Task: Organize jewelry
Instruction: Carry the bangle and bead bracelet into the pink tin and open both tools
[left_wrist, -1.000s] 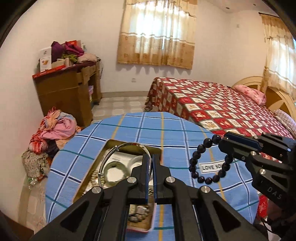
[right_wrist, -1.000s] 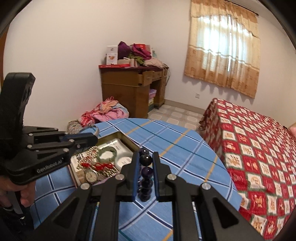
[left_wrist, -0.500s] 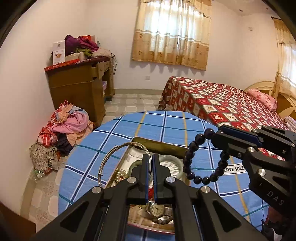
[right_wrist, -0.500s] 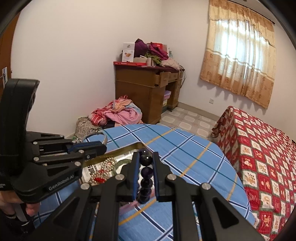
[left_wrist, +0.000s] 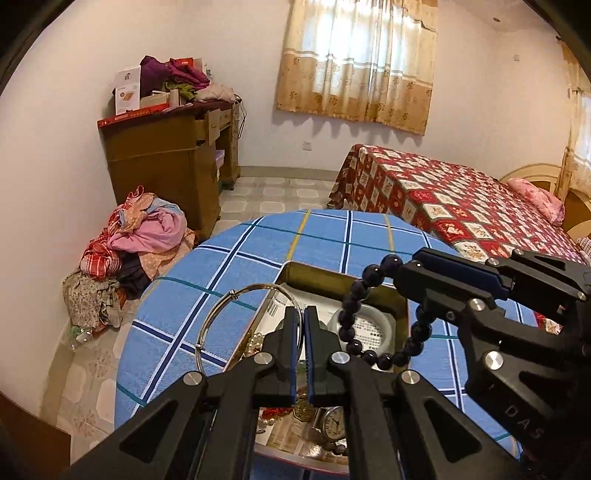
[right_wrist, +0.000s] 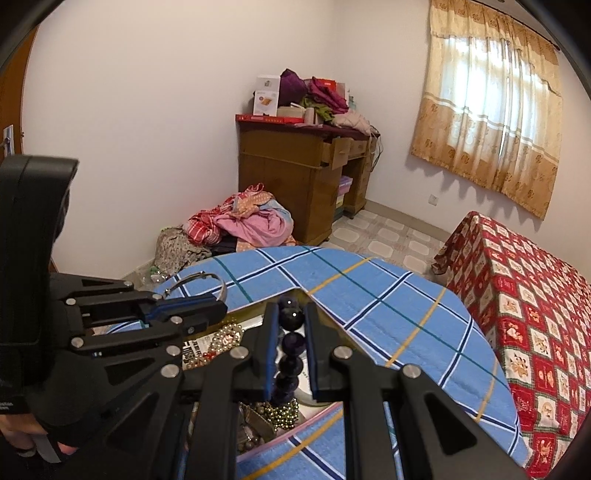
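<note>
My left gripper (left_wrist: 300, 319) is shut on a thin silver bangle (left_wrist: 214, 321) and holds it above the left side of an open jewelry tin (left_wrist: 325, 277). My right gripper (right_wrist: 290, 314) is shut on a dark purple bead bracelet (right_wrist: 291, 341), which hangs as a loop in the left wrist view (left_wrist: 364, 288) above the tin. The tin holds a pale green bangle (left_wrist: 388, 325), a watch (left_wrist: 334, 424), pearl strands (right_wrist: 225, 338) and gold beads (right_wrist: 284, 411). The left gripper (right_wrist: 218, 308) and the silver bangle (right_wrist: 201, 277) also show in the right wrist view.
The tin sits on a round table with a blue plaid cloth (left_wrist: 229, 266). A bed with a red patterned cover (left_wrist: 461, 206) stands at the right. A wooden desk (left_wrist: 173, 158) and a heap of clothes (left_wrist: 144, 236) are on the floor at the left.
Both grippers have moved left over the tin with their bracelets still held. The views have swung so the tin sits more directly below them.
</note>
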